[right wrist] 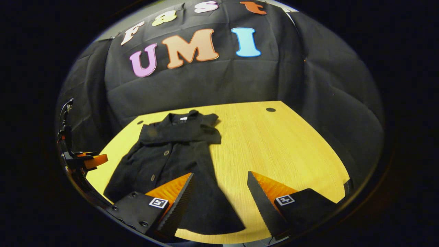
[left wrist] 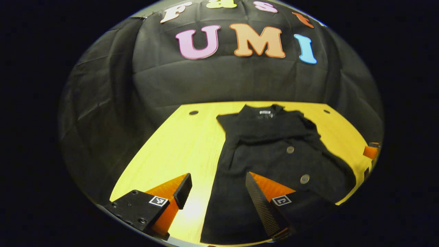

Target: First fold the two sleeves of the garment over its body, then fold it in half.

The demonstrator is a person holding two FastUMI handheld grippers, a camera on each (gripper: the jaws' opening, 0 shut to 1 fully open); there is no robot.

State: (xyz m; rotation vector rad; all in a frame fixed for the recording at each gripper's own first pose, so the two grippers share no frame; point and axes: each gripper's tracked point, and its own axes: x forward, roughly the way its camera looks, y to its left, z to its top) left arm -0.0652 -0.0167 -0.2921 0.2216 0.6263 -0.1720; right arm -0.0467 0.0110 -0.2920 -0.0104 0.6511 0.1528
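While both fingers of each tool stand wide apart, 1 black button-front garment (left wrist: 274,151) lies flat on the yellow wooden tabletop (right wrist: 274,144), just ahead of the left tool (left wrist: 217,188) and the right tool (right wrist: 219,190), 2 sleeves folded across.

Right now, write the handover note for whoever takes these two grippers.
Left gripper: open, holding nothing, above the garment's near hem edge.
Right gripper: open, holding nothing, above the hem's other corner.
Garment: dark, buttoned, flat on the wooden table, collar toward the booth wall.
Done: both sleeves look folded across the chest.
Left: fold the garment in half, probably near hem up to collar.
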